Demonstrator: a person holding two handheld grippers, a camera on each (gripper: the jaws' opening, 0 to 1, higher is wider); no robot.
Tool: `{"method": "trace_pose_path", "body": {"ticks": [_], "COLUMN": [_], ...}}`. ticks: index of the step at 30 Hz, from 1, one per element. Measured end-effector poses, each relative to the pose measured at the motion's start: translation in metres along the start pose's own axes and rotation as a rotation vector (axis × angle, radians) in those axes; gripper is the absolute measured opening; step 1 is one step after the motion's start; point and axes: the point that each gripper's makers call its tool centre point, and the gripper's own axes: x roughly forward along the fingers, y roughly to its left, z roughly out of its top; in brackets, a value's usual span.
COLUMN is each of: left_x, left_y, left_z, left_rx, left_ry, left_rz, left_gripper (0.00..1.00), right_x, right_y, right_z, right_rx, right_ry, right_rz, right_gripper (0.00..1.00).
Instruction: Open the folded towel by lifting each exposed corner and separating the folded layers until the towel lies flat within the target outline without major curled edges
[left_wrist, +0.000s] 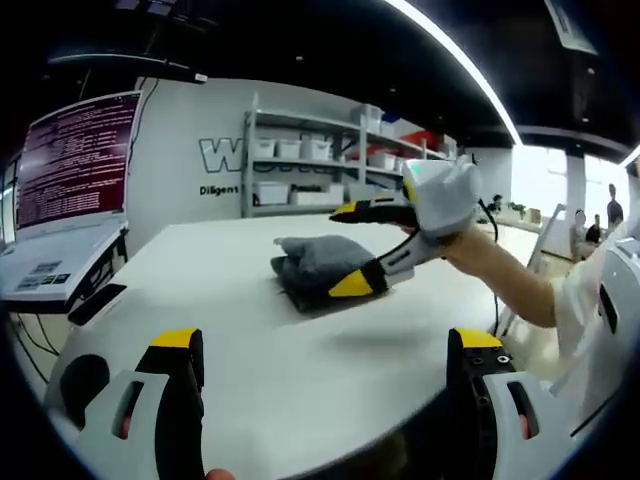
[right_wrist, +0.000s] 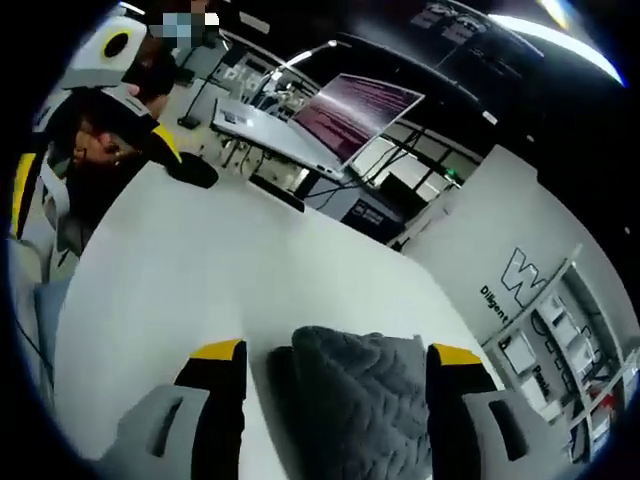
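A grey quilted towel (left_wrist: 318, 262) lies folded in a thick bundle on the white table (left_wrist: 300, 390). In the left gripper view my right gripper (left_wrist: 346, 248) reaches in from the right, rolled on its side. One yellow-tipped jaw is above the towel and the other is in front of it. In the right gripper view the towel (right_wrist: 345, 400) sits between the wide-apart jaws of my right gripper (right_wrist: 335, 352), which is open. My left gripper (left_wrist: 327, 345) hangs open over the table's near part, well short of the towel, with nothing between its jaws.
An open laptop (left_wrist: 75, 160) with a red-lit screen stands on a stand at the table's left side, also in the right gripper view (right_wrist: 350, 110). A black flat object (left_wrist: 95, 300) lies near it. Shelves with white boxes (left_wrist: 320, 160) line the wall behind.
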Motion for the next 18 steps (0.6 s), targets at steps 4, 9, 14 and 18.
{"method": "trace_pose_path", "body": {"ticks": [4,9,14,18], "left_x": [0.0,-0.001,-0.002,-0.002], "left_y": [0.0,-0.002,-0.003,-0.004], "left_z": [0.0,-0.001,0.0,0.0], "left_rx": [0.001,0.003,0.004,0.006], "left_ry": [0.0,0.002,0.0,0.003], "left_rz": [0.0,-0.003,-0.004,-0.007], "left_gripper": [0.99,0.99,0.99,0.99], "right_x": [0.009,0.019,0.021,0.021], "right_y": [-0.001,0.004,0.008,0.011], "right_z": [-0.004,-0.007,-0.007,-0.005], "right_rx": [-0.013,-0.036,-0.035,-0.05], "right_ry": [0.024,0.028,0.019,0.01], "right_rz": [-0.022,-0.021,-0.023,-0.02], "right_gripper": [0.65,0.54,0.41,0.32]}}
